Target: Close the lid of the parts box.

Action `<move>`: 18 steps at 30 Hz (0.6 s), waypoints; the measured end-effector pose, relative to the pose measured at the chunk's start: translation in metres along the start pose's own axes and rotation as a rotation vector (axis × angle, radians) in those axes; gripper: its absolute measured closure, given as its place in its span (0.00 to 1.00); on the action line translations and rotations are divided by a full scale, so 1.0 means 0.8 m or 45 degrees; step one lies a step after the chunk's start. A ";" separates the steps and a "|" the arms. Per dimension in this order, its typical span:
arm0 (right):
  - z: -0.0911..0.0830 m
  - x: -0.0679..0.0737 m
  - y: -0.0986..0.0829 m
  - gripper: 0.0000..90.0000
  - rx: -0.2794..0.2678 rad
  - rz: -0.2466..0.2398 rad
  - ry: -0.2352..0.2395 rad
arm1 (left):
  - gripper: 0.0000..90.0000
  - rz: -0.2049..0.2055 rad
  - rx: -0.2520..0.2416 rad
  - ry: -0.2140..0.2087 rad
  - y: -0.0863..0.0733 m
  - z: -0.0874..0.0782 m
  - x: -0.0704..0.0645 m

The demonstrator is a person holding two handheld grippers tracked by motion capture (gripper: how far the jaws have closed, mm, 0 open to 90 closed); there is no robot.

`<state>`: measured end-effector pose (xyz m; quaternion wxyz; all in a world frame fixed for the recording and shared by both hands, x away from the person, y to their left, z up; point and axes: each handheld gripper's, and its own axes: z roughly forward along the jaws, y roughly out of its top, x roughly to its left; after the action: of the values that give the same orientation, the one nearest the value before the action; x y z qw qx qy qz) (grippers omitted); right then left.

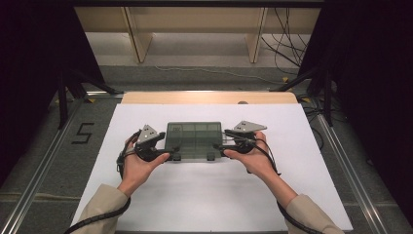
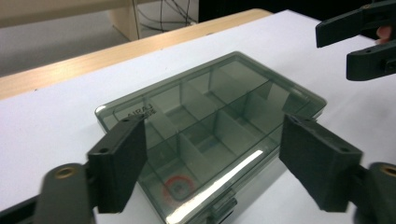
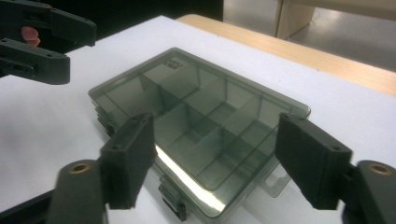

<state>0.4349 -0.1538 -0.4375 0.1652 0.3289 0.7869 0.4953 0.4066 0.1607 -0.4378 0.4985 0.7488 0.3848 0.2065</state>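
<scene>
At the left of the high view, the left tool hovers at the left end of a smoked-plastic compartment box, jaws spread wide and holding nothing. In the left gripper view, its two black pads straddle the near corner of the box without touching it. The box lies flat and closed at the middle of the white tabletop, its dividers visible through the lid and every compartment apparently empty; two small latches sit on the edge facing the person. At the right, the right tool mirrors the left, jaws equally apart and empty, its pads bracketing the box's other end. The step in hand appears to be the approach. Opening it would likely call for one tool steadying the box while the other works a latch.
</scene>
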 end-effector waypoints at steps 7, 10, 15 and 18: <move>-0.017 -0.004 -0.008 0.22 -0.048 -0.016 0.008 | 0.16 0.039 -0.034 -0.025 -0.003 -0.008 -0.009; -0.028 -0.005 -0.011 0.19 -0.073 -0.024 -0.007 | 0.10 0.049 -0.044 -0.027 -0.004 -0.011 -0.012; -0.046 -0.006 -0.018 0.18 -0.099 -0.035 -0.021 | 0.02 0.052 -0.041 -0.014 -0.006 -0.017 -0.017; -0.058 -0.007 -0.023 0.17 -0.103 -0.027 -0.026 | 0.01 0.058 -0.043 -0.018 -0.008 -0.021 -0.020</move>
<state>0.4052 -0.1937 -0.4335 0.1917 0.3187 0.7679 0.5216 0.3827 0.1596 -0.4351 0.5091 0.7503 0.3606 0.2189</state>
